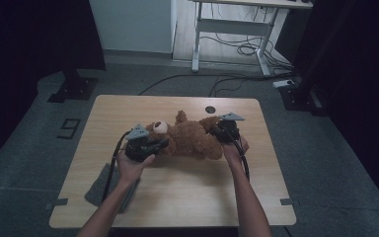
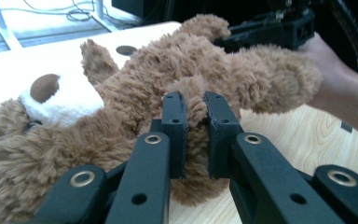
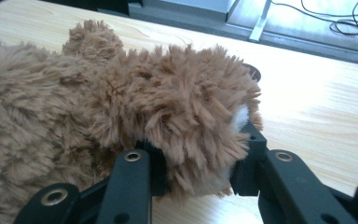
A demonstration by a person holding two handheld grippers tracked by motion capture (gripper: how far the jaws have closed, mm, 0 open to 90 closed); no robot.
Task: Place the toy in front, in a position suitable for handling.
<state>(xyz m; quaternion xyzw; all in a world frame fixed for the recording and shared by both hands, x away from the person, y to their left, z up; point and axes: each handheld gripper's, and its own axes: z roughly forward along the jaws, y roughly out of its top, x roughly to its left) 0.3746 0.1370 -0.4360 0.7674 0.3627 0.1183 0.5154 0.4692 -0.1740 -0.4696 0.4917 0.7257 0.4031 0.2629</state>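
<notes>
Lying on its back across the pale wooden worktop (image 1: 177, 197), the fluffy brown plush teddy bear (image 1: 190, 139) runs head-left. Left tongs (image 2: 196, 105) pinch an arm; right tongs (image 3: 200, 140) clamp a foot.

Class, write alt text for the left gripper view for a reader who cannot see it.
A brown teddy bear lies on a light wooden table, one furry limb pinched between the black jaws of the left gripper rising from the bottom edge. At the far end, the right gripper, held in a person's hand, grips another limb.
</notes>
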